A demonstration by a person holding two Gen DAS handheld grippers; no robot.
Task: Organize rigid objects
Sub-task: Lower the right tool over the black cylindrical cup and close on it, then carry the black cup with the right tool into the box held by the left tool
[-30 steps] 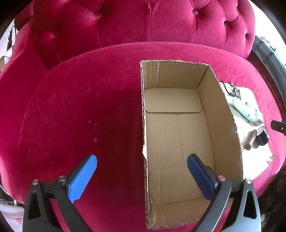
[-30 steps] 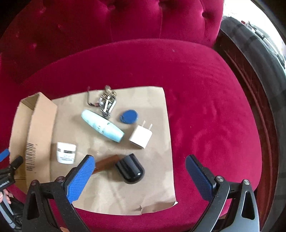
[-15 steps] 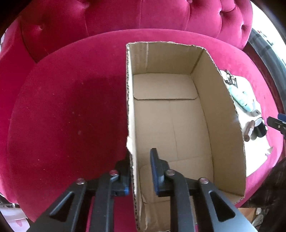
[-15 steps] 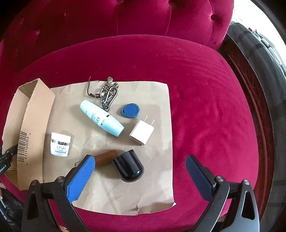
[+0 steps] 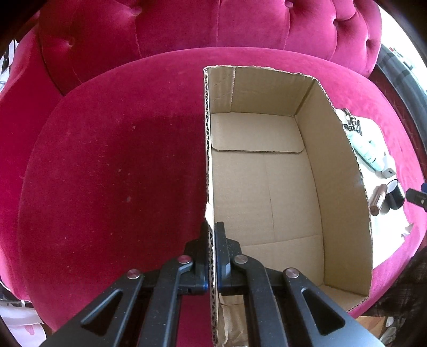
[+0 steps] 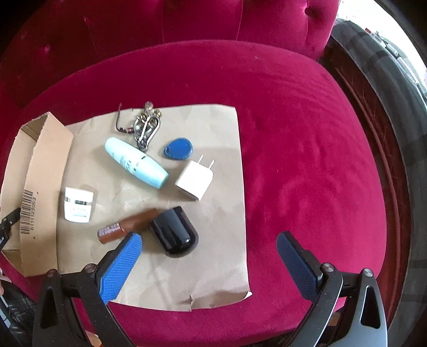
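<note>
An open cardboard box (image 5: 267, 186) sits on a magenta velvet seat. My left gripper (image 5: 212, 232) is shut on the box's left wall, one finger outside and one inside. In the right wrist view a brown paper sheet (image 6: 213, 253) carries several small items: a light blue bottle (image 6: 136, 162), a white charger plug (image 6: 194, 180), a blue key fob (image 6: 178, 152), a black rounded case (image 6: 174, 231), a brown tube (image 6: 125, 225), a small white jar (image 6: 78, 204) and a metal keyring (image 6: 145, 126). My right gripper (image 6: 209, 253) hangs open above the sheet's near edge, nothing between its fingers.
The box (image 6: 40, 192) stands just left of the paper sheet. The tufted sofa back (image 5: 200, 24) rises behind the seat. A dark striped fabric (image 6: 395, 120) lies past the seat's right edge. Bare velvet (image 6: 307, 160) spreads right of the sheet.
My left gripper went from wide open to shut on the box's left wall. The right gripper stayed open and nearly still over the paper sheet.
</note>
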